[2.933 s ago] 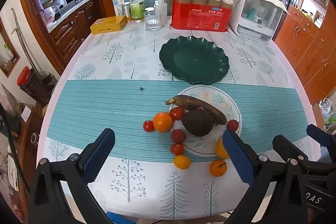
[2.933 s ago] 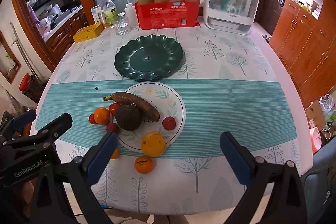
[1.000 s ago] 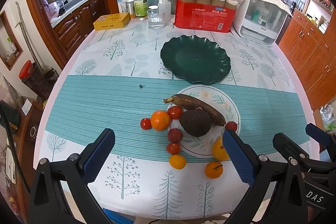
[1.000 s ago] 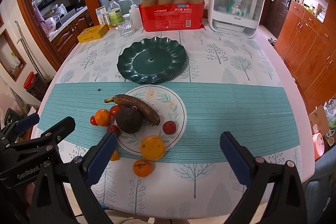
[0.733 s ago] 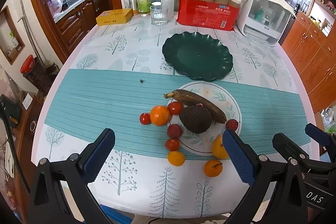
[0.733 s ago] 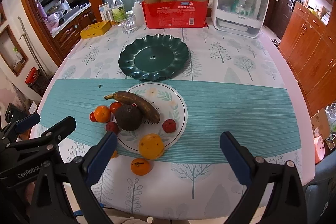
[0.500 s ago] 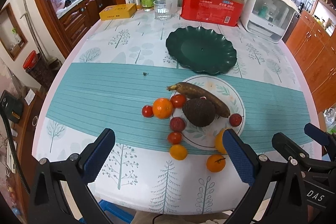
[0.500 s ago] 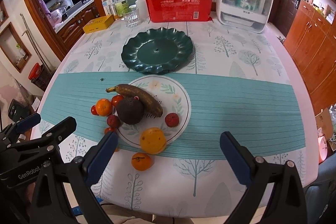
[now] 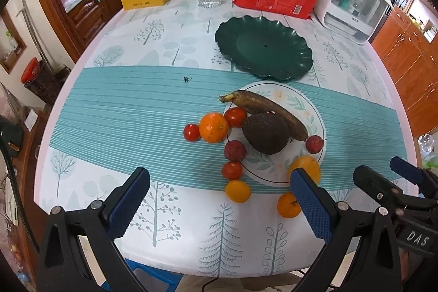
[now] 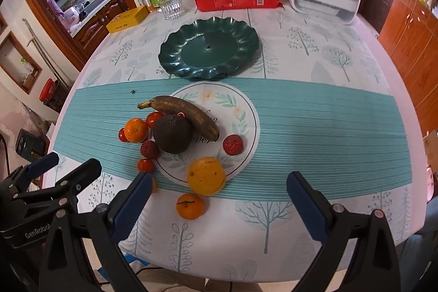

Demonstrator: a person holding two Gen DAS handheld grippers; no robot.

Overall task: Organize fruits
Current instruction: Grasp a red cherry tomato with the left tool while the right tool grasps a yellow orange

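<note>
Fruits sit just ahead of both grippers, near the table's [image 9: 115, 106] front edge. Left gripper [image 9: 219, 199] has its fingers spread wide and empty over a yellow tomato [image 9: 237, 191]; right gripper [image 10: 219, 199] is equally wide and empty, with a small mandarin [image 10: 190, 205] and a large orange [image 10: 205, 176] between its fingers. Beyond, an avocado [image 10: 172, 133] touches a brown banana [image 10: 186, 112] on the floral plate [image 10: 241, 111]. Farther back lies the dark green dish [image 10: 209, 55], bare.
</note>
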